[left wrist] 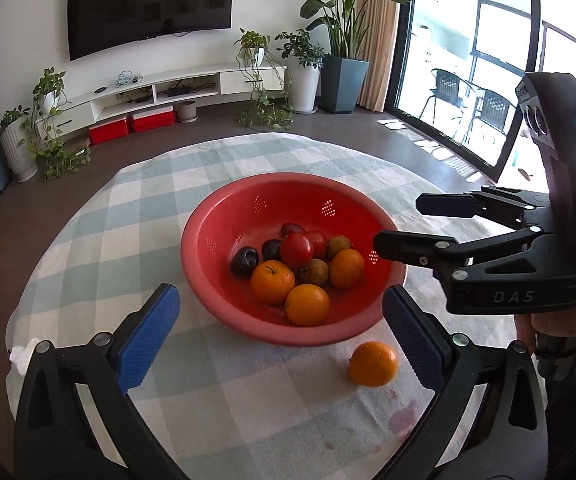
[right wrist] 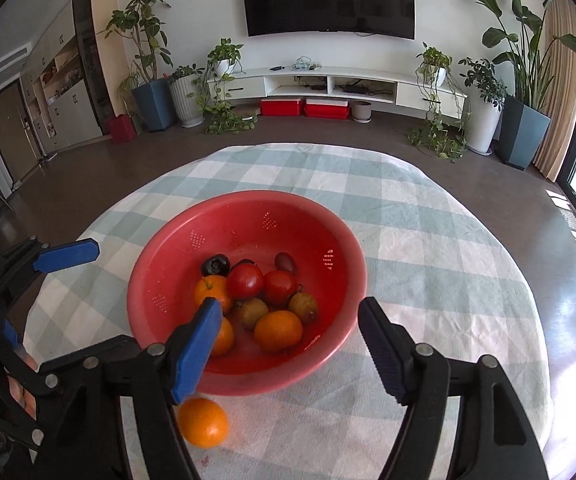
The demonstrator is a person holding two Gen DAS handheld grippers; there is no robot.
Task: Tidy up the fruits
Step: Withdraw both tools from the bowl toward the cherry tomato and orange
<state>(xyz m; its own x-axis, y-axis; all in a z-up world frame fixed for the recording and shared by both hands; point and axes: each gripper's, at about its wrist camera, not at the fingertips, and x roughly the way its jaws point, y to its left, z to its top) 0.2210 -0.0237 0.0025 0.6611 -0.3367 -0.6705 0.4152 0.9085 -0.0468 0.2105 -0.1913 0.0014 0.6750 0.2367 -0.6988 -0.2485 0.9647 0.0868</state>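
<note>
Red perforated bowl sits approx. centre of a round table w/ a blue-and-white check cloth. Contents: three oranges, two tomatoes, dark plums at the far side, and brownish-green fruits, type not clear at this res.

One loose orange lies on the cloth just outside the bowl's near rim, apart from it. A faint reddish stain marks the cloth near this orange.

Left gripper: jaws spread wide, nothing between the pads, nothing held. Bowl's near rim shows through the gap; loose orange sits just inside the right-hand finger, no contact.

Right gripper: jaws apart, less wide than the left, no object gripped. It hangs over the bowl's near rim. In the right wrist view, the loose orange is below the left-hand finger, clear of it.
</note>
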